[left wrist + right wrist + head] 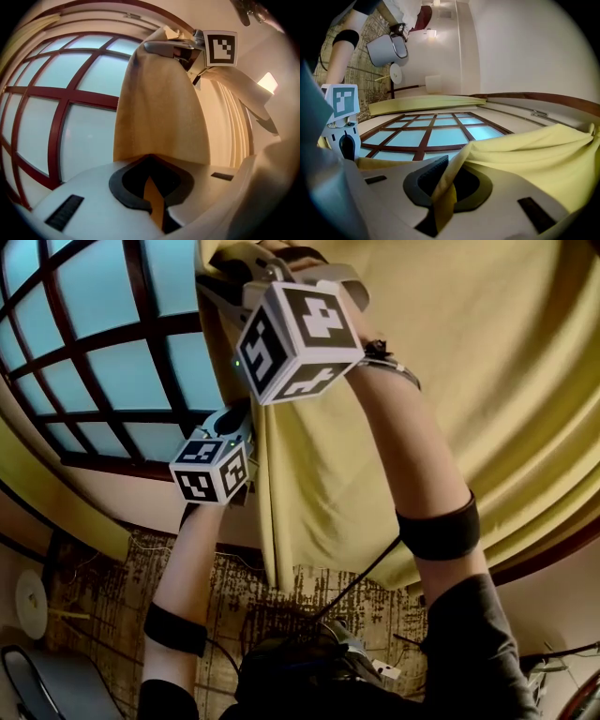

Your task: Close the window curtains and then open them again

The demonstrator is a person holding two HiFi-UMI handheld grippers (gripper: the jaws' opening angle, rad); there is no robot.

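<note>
**Two clamps on one curtain edge**

My left gripper [154, 199] is shut tight on the curtain [394, 427], with a thin strip of its leading edge pinched between the pads. My right gripper [440, 194] is clamped on the same edge higher up, its jaws nearly together with a fold of cloth running through them. Both point about level at the window [103, 362].

I judge the step in hand to be drawing this edge along the window. From here I cannot say whether that is the closing or the opening pass.

To do it well, I should move both hands at one pace and on one level line, so the edge hangs straight between the two grips. The pull should run sideways, not down, or the load goes into the hanging at the top. Each bite is narrow, so a jerk could slip the cloth free; a steady drag is safer.

The curtain is plain yellow, thin and matte, and falls in soft, broad folds. In the head view it covers the right part of the window. To its left the pale blue panes and dark red bars [141, 334] are bare. A second curtain [422, 102], also yellow, sits gathered at the window's far side.
</note>
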